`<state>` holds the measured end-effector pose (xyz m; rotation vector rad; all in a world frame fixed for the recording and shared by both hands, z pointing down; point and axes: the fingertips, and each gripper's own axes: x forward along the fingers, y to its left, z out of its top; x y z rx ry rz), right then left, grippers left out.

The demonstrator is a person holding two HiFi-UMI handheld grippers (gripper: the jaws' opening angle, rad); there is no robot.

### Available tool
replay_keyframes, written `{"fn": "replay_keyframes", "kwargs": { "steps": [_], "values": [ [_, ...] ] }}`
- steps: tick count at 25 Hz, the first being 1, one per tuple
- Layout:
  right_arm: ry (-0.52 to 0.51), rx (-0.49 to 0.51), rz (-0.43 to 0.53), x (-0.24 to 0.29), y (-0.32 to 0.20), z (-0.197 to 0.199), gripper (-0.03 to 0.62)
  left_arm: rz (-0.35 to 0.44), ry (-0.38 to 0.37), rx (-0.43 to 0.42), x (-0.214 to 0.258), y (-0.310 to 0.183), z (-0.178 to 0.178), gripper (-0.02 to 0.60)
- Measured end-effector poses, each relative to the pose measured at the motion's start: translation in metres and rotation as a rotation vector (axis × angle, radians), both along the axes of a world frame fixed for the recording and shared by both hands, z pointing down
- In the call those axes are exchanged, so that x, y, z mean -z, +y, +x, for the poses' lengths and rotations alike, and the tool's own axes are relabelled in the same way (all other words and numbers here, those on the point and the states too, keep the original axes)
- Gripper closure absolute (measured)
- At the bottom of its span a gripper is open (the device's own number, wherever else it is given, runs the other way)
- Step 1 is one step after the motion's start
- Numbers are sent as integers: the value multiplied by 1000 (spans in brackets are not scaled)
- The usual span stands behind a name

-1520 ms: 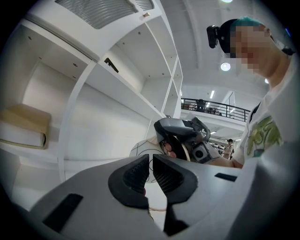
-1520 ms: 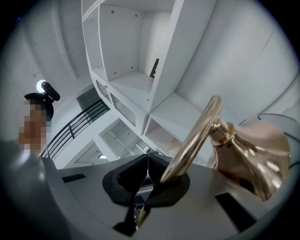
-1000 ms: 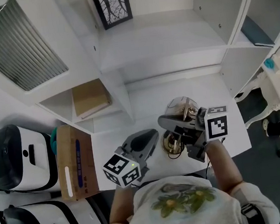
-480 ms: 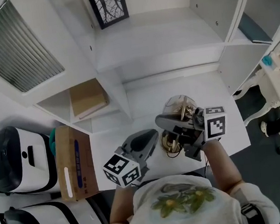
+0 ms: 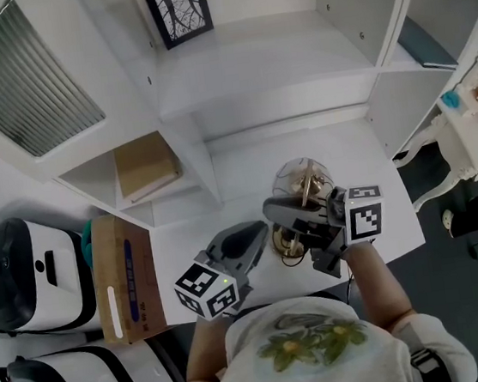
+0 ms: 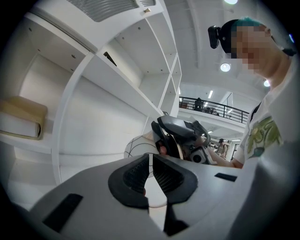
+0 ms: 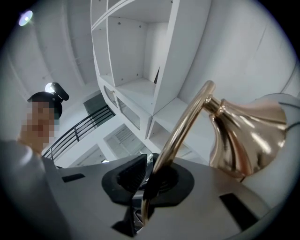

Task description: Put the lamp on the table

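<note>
A brass lamp (image 5: 298, 213) with a round glass shade (image 5: 302, 177) is held upright over the white table (image 5: 246, 180). Its round base (image 5: 292, 246) is at or just above the tabletop; contact cannot be told. My right gripper (image 5: 299, 222) is shut on the lamp's curved brass arm (image 7: 180, 126), with the brass bell fitting (image 7: 246, 136) to the right in the right gripper view. My left gripper (image 5: 249, 236) hovers left of the lamp, jaws shut with nothing between them. In the left gripper view the shade (image 6: 136, 149) and the right gripper (image 6: 180, 138) show ahead.
A white shelf unit (image 5: 249, 63) with a framed picture (image 5: 178, 10) stands behind the table. A brown folder (image 5: 145, 165) lies in a lower cubby. A cardboard box (image 5: 127, 277) and white cases (image 5: 25, 277) sit to the left. A white chair (image 5: 466, 136) is right.
The lamp and my right gripper have barely shifted; the whole view has drifted slightly as the head moved. The left gripper has stayed in place.
</note>
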<state>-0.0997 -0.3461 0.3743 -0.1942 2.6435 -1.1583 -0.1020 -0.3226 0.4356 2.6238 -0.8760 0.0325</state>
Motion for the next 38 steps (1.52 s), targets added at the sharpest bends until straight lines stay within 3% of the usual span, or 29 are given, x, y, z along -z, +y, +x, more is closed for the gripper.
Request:
{"fn": "replay_keyframes", "kwargs": {
  "steps": [14, 20, 29, 38],
  "values": [
    [57, -120, -11, -21, 13, 30, 556, -9, 2, 1, -2, 26, 9, 534],
    [87, -202, -28, -30, 19, 47, 488, -23, 8, 22, -8, 46, 12, 534],
    [158, -217, 38, -35, 58, 72, 490, -29, 8, 38, -6, 77, 32, 534],
    [132, -191, 73, -24, 116, 99, 546, -29, 7, 48, 5, 122, 65, 534]
  ]
}}
